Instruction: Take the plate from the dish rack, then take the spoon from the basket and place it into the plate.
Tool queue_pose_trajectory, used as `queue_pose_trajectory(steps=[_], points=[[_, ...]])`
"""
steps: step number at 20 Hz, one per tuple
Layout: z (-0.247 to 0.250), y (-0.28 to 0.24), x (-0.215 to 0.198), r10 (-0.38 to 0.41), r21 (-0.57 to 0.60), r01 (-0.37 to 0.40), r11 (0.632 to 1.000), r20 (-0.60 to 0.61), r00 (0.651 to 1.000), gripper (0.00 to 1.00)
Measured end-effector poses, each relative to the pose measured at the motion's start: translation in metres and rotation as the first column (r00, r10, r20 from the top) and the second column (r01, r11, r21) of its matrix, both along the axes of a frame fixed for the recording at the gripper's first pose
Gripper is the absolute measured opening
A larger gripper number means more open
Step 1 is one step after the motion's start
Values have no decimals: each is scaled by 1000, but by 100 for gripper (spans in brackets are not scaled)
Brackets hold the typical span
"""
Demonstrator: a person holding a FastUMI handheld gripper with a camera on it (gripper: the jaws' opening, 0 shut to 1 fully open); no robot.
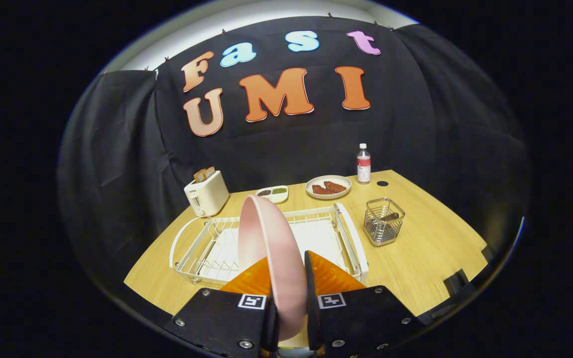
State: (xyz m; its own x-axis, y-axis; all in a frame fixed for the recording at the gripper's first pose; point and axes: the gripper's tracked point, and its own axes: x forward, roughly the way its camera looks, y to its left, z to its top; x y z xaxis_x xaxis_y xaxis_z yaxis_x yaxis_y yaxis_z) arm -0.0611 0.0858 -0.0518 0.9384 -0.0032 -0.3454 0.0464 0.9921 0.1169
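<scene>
**Gripper view: pink plate pinched on edge above the rack**

Gripper view, noted left to right, clock positions taken from the gripper's fingertips.

- Toaster (206, 193), cream, at about 10 o'clock on the wooden table (430, 248), bread slices standing in its slots.
- Dish rack (202, 248), white wire, just ahead of the fingers, spreading from 10 to 1 o'clock.
- Gripper (289, 278): both orange fingers (249, 281) press on the plate (271, 248), one on each face. Plate is pink, held on edge and near upright, its rim rising at 12 o'clock in front of the rack. Whether its lower rim touches the rack: cannot tell.
- Small two-part white dish (272, 193) beyond the rack, just left of 12 o'clock, dark filling in one half, green in the other.
- Round plate with reddish-brown pieces (328, 187) at about 1 o'clock, farther back.
- Clear bottle (363, 163), red-banded label, upright just beside that plate.
- Small dark disc (382, 183) on the table by the bottle.
- Basket (384, 221), metal wire, at 2 o'clock just right of the rack; spoon (388, 217) inside, handle leaning on the rim.
</scene>
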Motion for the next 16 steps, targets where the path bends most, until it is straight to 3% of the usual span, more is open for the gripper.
queue_pose_trajectory(steps=[9,16], points=[[-73,6,-38,21,233,1,973,-91,996,23],[-129,25,-48,61,487,31,873,-172,983,23]])
